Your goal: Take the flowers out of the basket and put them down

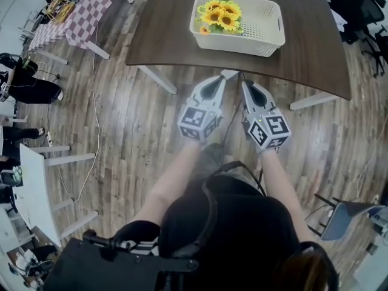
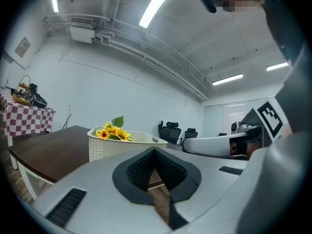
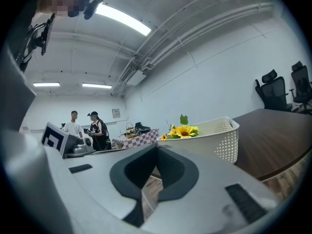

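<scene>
A bunch of yellow sunflowers (image 1: 220, 14) with a green leaf lies in the left end of a cream perforated basket (image 1: 264, 36) on the dark wooden table (image 1: 303, 47). The flowers (image 2: 113, 133) and basket (image 2: 122, 147) also show in the left gripper view, and the flowers (image 3: 183, 130) and basket (image 3: 219, 140) in the right gripper view. My left gripper (image 1: 225, 75) and right gripper (image 1: 244, 83) hang side by side over the floor just short of the table's near edge. Both are shut with nothing between the jaws.
A checkered-cloth table (image 1: 79, 14) with a small basket stands at the far left. White tables (image 1: 30, 187) line the left side. Black office chairs (image 1: 364, 11) stand at the far right. A cable (image 1: 94, 114) trails across the wood floor. Two people (image 3: 85, 128) stand far off.
</scene>
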A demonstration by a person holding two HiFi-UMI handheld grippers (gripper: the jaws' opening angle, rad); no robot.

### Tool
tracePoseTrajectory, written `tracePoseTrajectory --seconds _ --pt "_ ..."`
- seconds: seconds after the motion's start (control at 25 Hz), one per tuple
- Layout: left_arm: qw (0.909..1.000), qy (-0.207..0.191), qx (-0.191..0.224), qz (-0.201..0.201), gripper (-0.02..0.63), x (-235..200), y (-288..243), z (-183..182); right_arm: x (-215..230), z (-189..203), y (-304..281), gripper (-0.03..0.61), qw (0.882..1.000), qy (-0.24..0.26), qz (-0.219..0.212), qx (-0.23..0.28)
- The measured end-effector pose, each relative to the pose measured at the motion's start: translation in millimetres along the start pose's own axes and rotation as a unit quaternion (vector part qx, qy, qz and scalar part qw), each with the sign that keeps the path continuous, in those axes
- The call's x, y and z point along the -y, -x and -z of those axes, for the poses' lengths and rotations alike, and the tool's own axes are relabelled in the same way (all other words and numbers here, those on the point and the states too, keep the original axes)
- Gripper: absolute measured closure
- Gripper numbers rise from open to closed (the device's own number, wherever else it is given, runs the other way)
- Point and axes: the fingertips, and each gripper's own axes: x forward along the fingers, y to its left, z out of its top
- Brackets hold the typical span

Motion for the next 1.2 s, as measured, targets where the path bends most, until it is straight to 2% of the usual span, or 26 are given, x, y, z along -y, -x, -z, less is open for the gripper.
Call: tracePoseTrajectory --seconds 0.4,0.76,1.0,1.2 --pt "0.9998 0.001 -0.007 0.019 0.611 -47.3 -48.0 -7.1 23.9 -3.7 -63.0 0.575 1.0 -0.009 0.013 -0.002" --pt "0.9993 0.011 -0.004 0.036 0.611 -53.7 -71.0 -14.4 37.4 -10.8 -81.9 0.575 1.0 -0.011 0.027 0.002" --pt "0.9996 0.014 0.01 0.022 0.611 -71.1 -84.2 -27.3 43.8 -23.8 -99.1 0.575 1.0 -0.004 0.019 0.009" --pt "0.9995 0.02 0.024 -0.003 0.611 -82.3 -96.5 -42.6 45.6 -49.6 -116.0 0.575 1.0 0.005 -0.012 0.015"
